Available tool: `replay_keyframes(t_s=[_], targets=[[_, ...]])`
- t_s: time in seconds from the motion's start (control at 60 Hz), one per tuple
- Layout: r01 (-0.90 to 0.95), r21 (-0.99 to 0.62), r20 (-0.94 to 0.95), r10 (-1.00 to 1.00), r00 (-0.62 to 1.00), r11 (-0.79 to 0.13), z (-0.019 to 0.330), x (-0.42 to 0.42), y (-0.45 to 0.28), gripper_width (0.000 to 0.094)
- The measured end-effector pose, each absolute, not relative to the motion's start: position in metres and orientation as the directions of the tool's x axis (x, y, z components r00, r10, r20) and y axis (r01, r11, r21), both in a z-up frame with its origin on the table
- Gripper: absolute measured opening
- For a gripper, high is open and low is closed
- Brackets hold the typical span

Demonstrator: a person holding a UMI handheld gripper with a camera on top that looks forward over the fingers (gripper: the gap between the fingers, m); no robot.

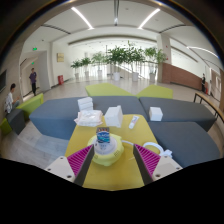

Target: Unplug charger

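Note:
My gripper (113,160) is open over a yellow table top (112,172), its magenta pads (80,158) wide apart. Between the fingers, with a gap at either side, stands a pale yellow-and-white rounded object (107,150) with a blue-labelled piece on top. Beyond it lie several white items: a blocky one (113,116), a slim elongated one (133,122), a flat packet (88,118), a box (85,103) and a cube (156,113). I cannot tell which of them is the charger, and I see no socket or cable.
Grey table sections (190,112) flank the yellow one. A small white thing (165,153) lies by the right finger. Two people (33,80) are at the far left. Potted plants (125,55) stand at the back of a wide hall.

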State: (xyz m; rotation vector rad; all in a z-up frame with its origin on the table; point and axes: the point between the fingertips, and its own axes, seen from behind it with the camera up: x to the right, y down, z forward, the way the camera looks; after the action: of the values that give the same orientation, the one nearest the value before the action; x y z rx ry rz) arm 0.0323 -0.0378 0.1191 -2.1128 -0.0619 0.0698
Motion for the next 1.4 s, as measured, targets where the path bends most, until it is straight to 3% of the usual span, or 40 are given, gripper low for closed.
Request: replay_keyframes(t_s=[0.3, 0.383, 0.433, 0.517, 0.617, 0.75, 0.8, 0.883, 0.983, 1.083, 1.15, 1.267, 1.4], targets=[[0.011, -0.874, -0.026, 0.069, 0.997, -0.486, 0.055, -0.009, 0.073, 0.0810], [0.015, -0.880, -0.024, 0.076, 0.997, -0.475, 0.042, -0.017, 0.094, 0.0672], [0.033, -0.884, 0.000, 0.070, 0.998, -0.466, 0.032, -0.016, 0.101, 0.0373], [0.057, -0.912, 0.032, 0.069, 0.997, -0.406, 0.039, -0.016, 0.102, 0.0298], [0.015, -0.909, -0.013, 0.064, 0.998, -0.417, 0.037, -0.016, 0.104, 0.0193], [0.036, -0.899, 0.002, 0.077, 0.997, -0.436, 0.040, -0.019, 0.106, 0.0174], [0.003, -0.909, -0.026, 0.065, 0.998, -0.416, 0.059, -0.015, 0.103, 0.0176], [0.012, -0.964, 0.002, 0.039, 0.999, -0.265, 0.143, 0.000, 0.100, 0.0175], [-0.024, -0.982, -0.029, 0.022, 0.999, -0.189, 0.216, 0.022, 0.092, 0.0176], [0.007, -0.984, 0.010, -0.015, 1.000, -0.178, 0.236, 0.060, 0.079, 0.0176], [0.005, -0.970, 0.012, -0.026, 1.000, -0.245, 0.212, 0.082, 0.069, 0.0176], [-0.002, -0.900, 0.010, -0.026, 1.000, -0.436, 0.104, 0.109, 0.051, 0.0180], [0.038, -0.802, 0.033, 0.019, 0.999, -0.596, 0.016, 0.105, 0.027, 0.0183]])
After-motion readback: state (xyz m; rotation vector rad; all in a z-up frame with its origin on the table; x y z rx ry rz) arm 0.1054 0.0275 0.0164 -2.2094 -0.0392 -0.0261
